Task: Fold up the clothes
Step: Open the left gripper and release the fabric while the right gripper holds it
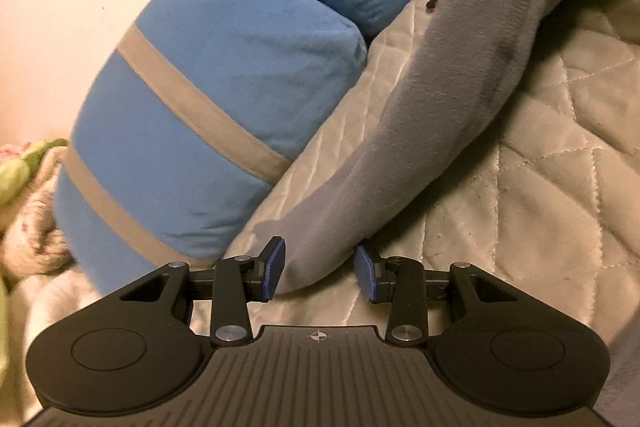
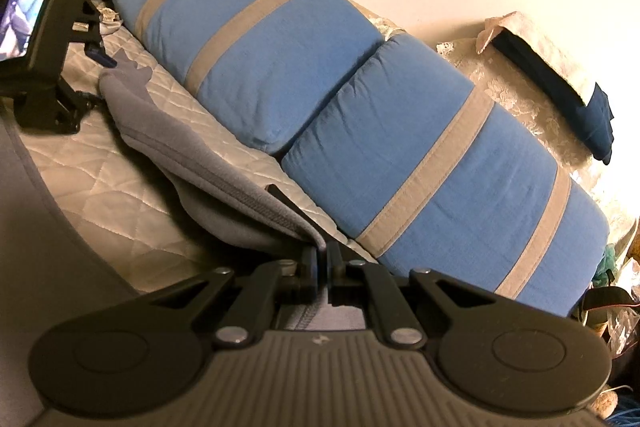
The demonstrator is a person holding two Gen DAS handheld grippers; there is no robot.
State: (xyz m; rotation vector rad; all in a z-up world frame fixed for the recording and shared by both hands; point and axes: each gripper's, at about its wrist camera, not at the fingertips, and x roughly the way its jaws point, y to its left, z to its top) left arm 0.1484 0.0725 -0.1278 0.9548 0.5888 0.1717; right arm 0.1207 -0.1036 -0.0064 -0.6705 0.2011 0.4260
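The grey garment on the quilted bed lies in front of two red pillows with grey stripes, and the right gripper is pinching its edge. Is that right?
Not quite: the pillows are blue, not red, as the right wrist view shows. The rest holds: the grey garment lies on the quilted bed before them, and the right gripper pinches its edge.

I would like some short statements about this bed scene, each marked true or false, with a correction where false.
1. The right gripper is shut on the edge of the grey fleece garment. True.
2. The left gripper already pinches the garment. False: its blue pads stand apart, with the cloth between them.
3. Two blue cushions with grey stripes lie beside the garment. True.
4. The garment lies on a bare wooden floor. False: it lies on a white quilted cover.
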